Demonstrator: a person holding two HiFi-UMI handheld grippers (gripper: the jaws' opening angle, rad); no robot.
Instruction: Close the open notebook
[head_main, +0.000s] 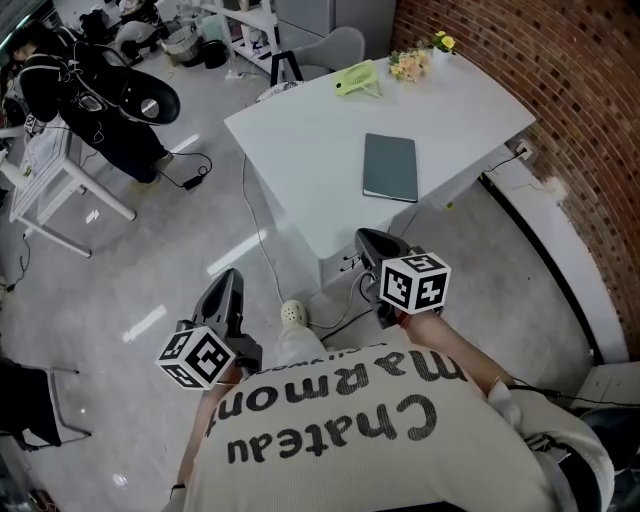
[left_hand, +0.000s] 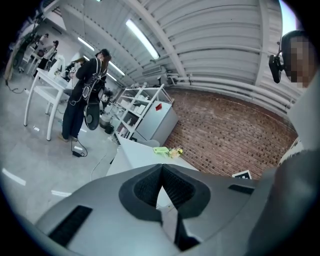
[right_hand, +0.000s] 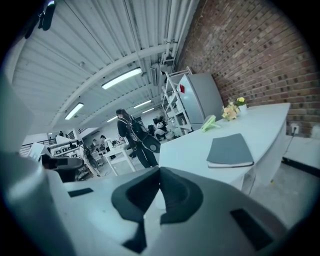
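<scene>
Two empty sets of jaws, pressed together, parked short of the table (head_main: 290, 140): left gripper (head_main: 226, 292) at 7 o'clock, right gripper (head_main: 378, 248) at 6. Notebook (head_main: 390, 167) at 12, flat on the tabletop, cover down; looks already closed, hence probably no reach.

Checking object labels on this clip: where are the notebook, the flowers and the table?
notebook (head_main: 390, 167): head view, middle of its closed grey cover.
flowers (head_main: 408, 65): head view, on the pale blossoms.
table (head_main: 300, 155): head view, bare white top left of the notebook.
</scene>
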